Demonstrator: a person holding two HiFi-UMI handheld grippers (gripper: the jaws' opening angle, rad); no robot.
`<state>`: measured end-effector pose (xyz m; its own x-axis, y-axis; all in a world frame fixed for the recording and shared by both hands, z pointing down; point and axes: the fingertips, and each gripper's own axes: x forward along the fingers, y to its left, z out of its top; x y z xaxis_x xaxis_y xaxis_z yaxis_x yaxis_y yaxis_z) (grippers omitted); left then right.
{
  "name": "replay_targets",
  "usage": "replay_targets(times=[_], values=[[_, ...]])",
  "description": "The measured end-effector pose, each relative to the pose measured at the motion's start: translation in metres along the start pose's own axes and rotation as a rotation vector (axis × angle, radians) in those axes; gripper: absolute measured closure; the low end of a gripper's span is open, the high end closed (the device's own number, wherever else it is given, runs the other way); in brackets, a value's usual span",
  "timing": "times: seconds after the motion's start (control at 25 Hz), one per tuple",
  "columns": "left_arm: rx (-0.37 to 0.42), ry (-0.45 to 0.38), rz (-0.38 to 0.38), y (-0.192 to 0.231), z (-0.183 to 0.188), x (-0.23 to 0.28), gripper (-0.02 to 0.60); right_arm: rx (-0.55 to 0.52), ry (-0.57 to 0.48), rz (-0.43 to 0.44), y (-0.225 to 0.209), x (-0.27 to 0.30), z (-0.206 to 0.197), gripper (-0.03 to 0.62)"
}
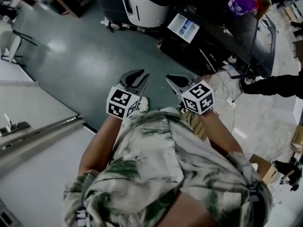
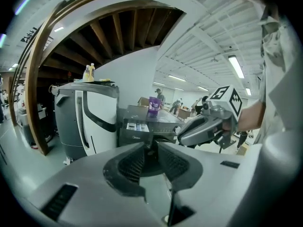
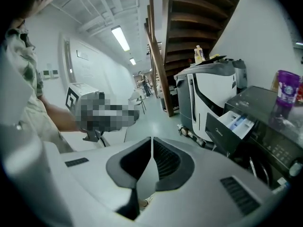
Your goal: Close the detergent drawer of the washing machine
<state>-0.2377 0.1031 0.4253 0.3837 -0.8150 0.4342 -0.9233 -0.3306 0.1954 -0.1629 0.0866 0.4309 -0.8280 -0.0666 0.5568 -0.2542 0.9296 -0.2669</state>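
Presently holding both tools out side by side over the teal floor (image 1: 80, 70), well apart from the washing machine (image 1: 222, 37), and touching nothing. Carrying the left tool (image 1: 142, 75) with its jaws slightly spread and nothing between them. Carrying the right tool (image 1: 169, 78) with its tips pressed together, likewise empty. Looking toward the detergent drawer (image 3: 236, 124), pulled out and open at the upper front of the dark machine, next to a white appliance (image 3: 208, 98) and near a purple cup (image 3: 286, 91) standing on the machine's top. Risking, from here, a push landing off-centre on the drawer front, twisting it in its slot and jamming it partway instead of sliding it home. Risking too a slip of the narrow closed tips off the smooth front, probably sending the tool into the drawer's open inside or against the control panel (image 3: 279, 150). Inviting a snag by leading with the spread left jaws and hooking the drawer's edge. Courting a knock on the purple cup by coming in too high, and a bump between the two tools by bringing them in so close together. Probably also chancing a rebound by shoving hard and leaving the drawer standing proud of the panel. Judging a slow, square press on the middle of the front as the safer course.
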Motion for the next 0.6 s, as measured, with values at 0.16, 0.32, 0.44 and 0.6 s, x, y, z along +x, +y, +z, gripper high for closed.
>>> replay_targets(times=[0.16, 0.32, 0.44, 0.6], values=[[0.031, 0.018, -0.068, 0.009, 0.002, 0.017, 0.483, 0.071, -0.018, -0.074, -0.014, 0.002, -0.001, 0.560], [0.071, 0.053, -0.148, 0.008, -0.002, 0.039, 0.483, 0.157, -0.029, -0.151, -0.028, -0.002, -0.010, 0.560], [0.091, 0.074, -0.185, 0.003, -0.002, 0.058, 0.483, 0.205, -0.034, -0.179, -0.037, -0.009, -0.017, 0.560], [0.108, 0.094, -0.193, -0.004, 0.003, 0.086, 0.483, 0.236, -0.043, -0.215, -0.058, -0.027, -0.024, 0.562]])
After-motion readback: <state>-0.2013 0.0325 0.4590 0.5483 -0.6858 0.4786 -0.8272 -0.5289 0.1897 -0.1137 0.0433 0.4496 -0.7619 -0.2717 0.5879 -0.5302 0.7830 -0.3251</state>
